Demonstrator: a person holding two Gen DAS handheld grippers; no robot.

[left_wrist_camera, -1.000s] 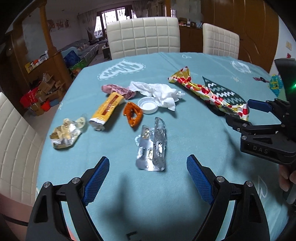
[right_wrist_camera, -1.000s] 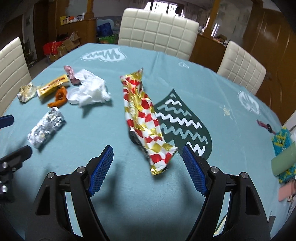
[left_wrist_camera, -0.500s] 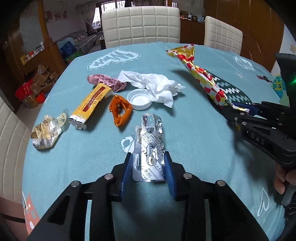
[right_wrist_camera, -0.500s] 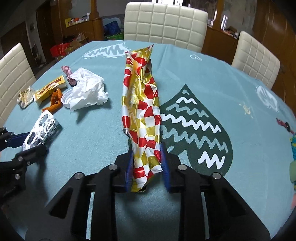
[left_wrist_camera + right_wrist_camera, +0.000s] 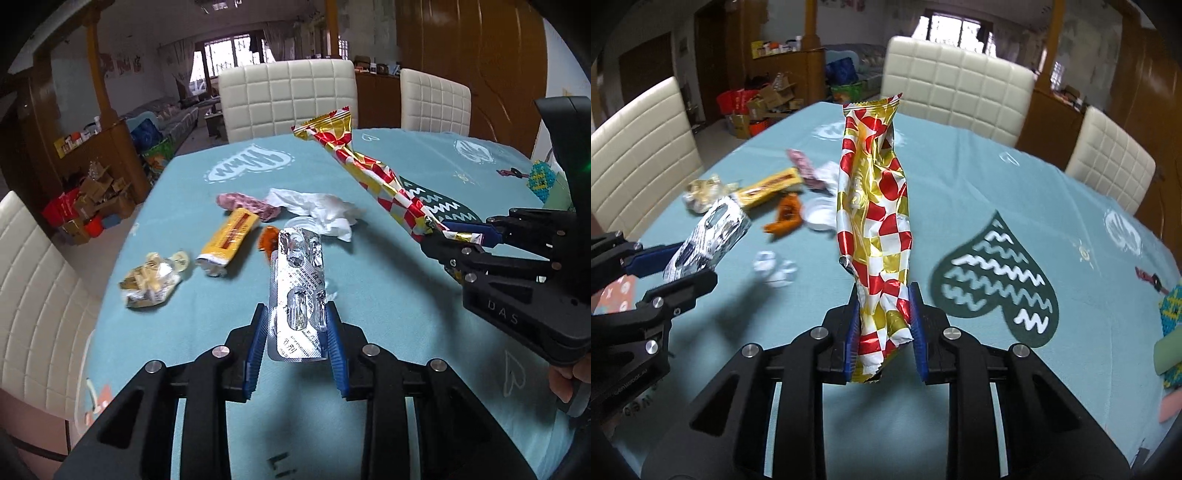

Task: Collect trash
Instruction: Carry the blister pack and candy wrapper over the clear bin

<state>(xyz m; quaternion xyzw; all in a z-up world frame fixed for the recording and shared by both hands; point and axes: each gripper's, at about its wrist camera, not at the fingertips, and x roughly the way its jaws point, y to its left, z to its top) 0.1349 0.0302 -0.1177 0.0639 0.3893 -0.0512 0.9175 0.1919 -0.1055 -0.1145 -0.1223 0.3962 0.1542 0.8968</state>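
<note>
Left gripper (image 5: 295, 347) clamped on stiff, light blister pack (image 5: 298, 291) near end; right gripper (image 5: 882, 336) pinching floppy, crinkly wrapper (image 5: 875, 221) at bottom, w/ slip risk.

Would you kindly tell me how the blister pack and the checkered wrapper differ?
The blister pack is silver, flat and stiff; the checkered wrapper is red, gold and white, longer and crumpled. The left gripper holds the pack, the right gripper the wrapper. Both are clamped at one end.

Your right gripper (image 5: 882, 332) pinches the red-gold checkered wrapper (image 5: 875, 214), raised off the teal tablecloth (image 5: 960, 206). At left, your left gripper (image 5: 670, 267) clamps a foil blister pack (image 5: 709, 236). Far left: yellow bar wrapper (image 5: 768, 188), white cap (image 5: 820, 214).
</note>
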